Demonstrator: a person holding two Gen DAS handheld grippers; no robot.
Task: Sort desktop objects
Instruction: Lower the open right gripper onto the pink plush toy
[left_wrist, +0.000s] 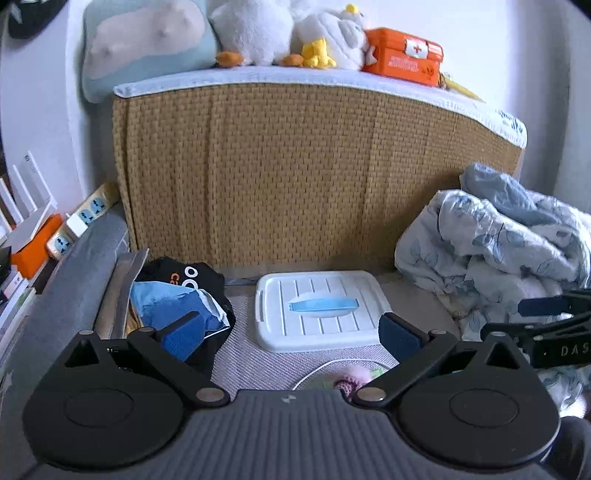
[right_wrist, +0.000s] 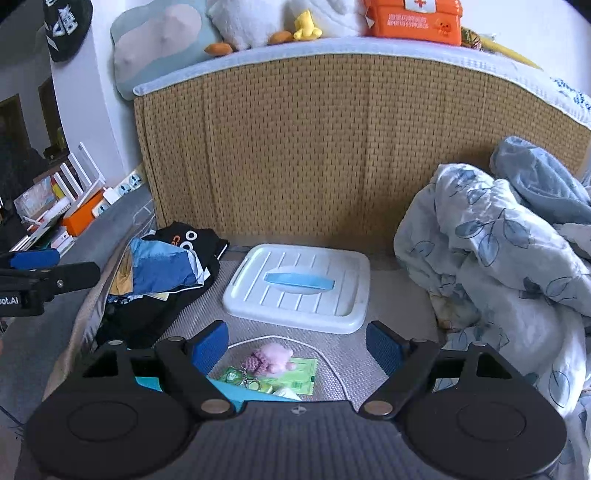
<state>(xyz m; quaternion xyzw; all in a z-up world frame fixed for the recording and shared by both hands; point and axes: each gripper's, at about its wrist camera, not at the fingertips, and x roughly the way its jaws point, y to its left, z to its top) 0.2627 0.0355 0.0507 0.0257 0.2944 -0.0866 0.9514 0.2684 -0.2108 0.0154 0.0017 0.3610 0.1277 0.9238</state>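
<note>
A white storage box with a blue handle on its closed lid (left_wrist: 319, 310) (right_wrist: 299, 286) sits on the grey woven mat. In front of it lie a pink plush keychain (right_wrist: 275, 358) (left_wrist: 351, 380), a green packet (right_wrist: 304, 371), a white cable (right_wrist: 332, 356) and part of a teal item (right_wrist: 229, 391). My left gripper (left_wrist: 291, 338) is open, hovering before the box with nothing between its fingers. My right gripper (right_wrist: 297, 349) is open above the keychain and packet. Each gripper shows at the edge of the other's view.
A pile of black and blue clothes (left_wrist: 177, 299) (right_wrist: 166, 266) lies left of the box. A crumpled floral blanket (left_wrist: 498, 251) (right_wrist: 498, 258) fills the right. A woven rattan headboard (left_wrist: 314, 177) rises behind, with plush toys and an orange first-aid box (left_wrist: 402, 55) on top.
</note>
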